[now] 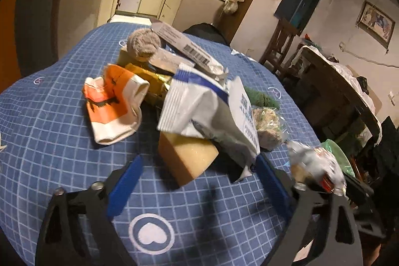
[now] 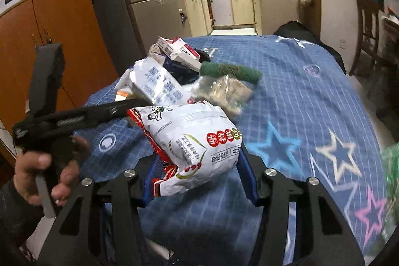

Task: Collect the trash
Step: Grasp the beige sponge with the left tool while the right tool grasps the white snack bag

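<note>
While the blue checked tablecloth (image 2: 311,96) carries a litter pile mid-surface, the right gripper (image 2: 199,181) clamps the white-and-red snack bag (image 2: 197,141) near the front edge. Lift it straight, squeezing evenly. The left gripper (image 1: 197,176) gapes empty before a yellow block (image 1: 187,156).

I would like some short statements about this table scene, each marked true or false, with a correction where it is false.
1. The right gripper has a white snack bag with red print between its jaws. True.
2. The tablecloth is plain red. False: it is blue with a white grid.
3. A yellow sponge block lies in front of the left gripper. True.
4. The left gripper is clamped on the orange and white bag. False: its jaws stand open and that bag lies apart from them.
5. A green roll lies among the trash. True.
</note>
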